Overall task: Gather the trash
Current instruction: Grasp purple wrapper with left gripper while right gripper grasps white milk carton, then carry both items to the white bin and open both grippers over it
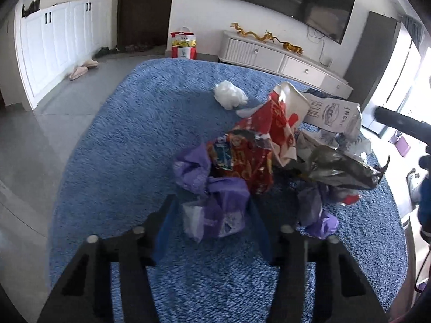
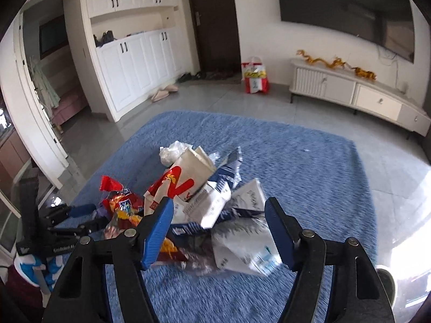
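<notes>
Between the fingers of our left gripper [image 1: 212, 215] sits a crumpled purple plastic bag [image 1: 215, 210], lying on the blue rug [image 1: 121, 140]. The jaws stand wide on either side of it, and we cannot tell whether the blue pads touch it. Just beyond the bag is a red snack wrapper [image 1: 242, 161], and past that a red-and-white paper bag [image 1: 285, 118] stands tilted. Farther ahead and slightly to the right of the fingers lies a white crumpled tissue [image 1: 229, 95], a little apart from the heap. To the right of the left gripper we see a silver foil wrapper [image 1: 342, 167] and, behind it, a white printed paper bag [image 1: 334, 115].

Our right gripper [image 2: 218, 223] hovers over the same heap with its jaws wide apart and nothing held. Between and just ahead of its fingers lie a white package [image 2: 207, 207] with printing and a clear plastic wrapper [image 2: 242, 245], blurred. Ahead and to the left stands the paper bag with its red pattern, and left of that the red snack wrapper. The left gripper shows at the far left of this view, low beside the heap.

Beyond the rug, a red gift bag [image 2: 254, 78] stands on the grey floor [image 2: 215, 99] near the dark door [image 2: 212, 21].
</notes>
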The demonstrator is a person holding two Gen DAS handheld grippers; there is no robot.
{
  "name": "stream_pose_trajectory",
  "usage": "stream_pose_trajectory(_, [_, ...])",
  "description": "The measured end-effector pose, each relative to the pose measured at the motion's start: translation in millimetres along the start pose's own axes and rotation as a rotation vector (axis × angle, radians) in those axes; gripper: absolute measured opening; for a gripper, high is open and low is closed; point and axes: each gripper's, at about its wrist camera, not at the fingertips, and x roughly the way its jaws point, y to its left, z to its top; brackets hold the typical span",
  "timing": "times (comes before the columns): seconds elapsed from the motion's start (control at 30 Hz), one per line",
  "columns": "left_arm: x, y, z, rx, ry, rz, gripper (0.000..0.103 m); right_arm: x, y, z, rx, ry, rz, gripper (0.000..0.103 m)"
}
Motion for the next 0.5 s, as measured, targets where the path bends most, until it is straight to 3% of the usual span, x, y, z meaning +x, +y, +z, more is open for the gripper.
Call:
stream_pose_trajectory(0.1, [-3.7,-0.8,-2.2,0.0,-0.011,0.007,0.044,21.0,-2.5,3.8,0.034,0.033,0.03,0.058])
stream_pose_trajectory(0.27, [-15.4,-1.1,-6.3,-0.024,-0.041,0.025,0.04,44.9,-12.0,2.8,0.112,0.074,0.08,0.032])
stream_pose_trajectory(0.5, [-53.9,-4.2,-6.9,-0.046,-0.115,0.046,0.039,17.4,-16.0,1.3,0.138,-0.018,0.107,0.027])
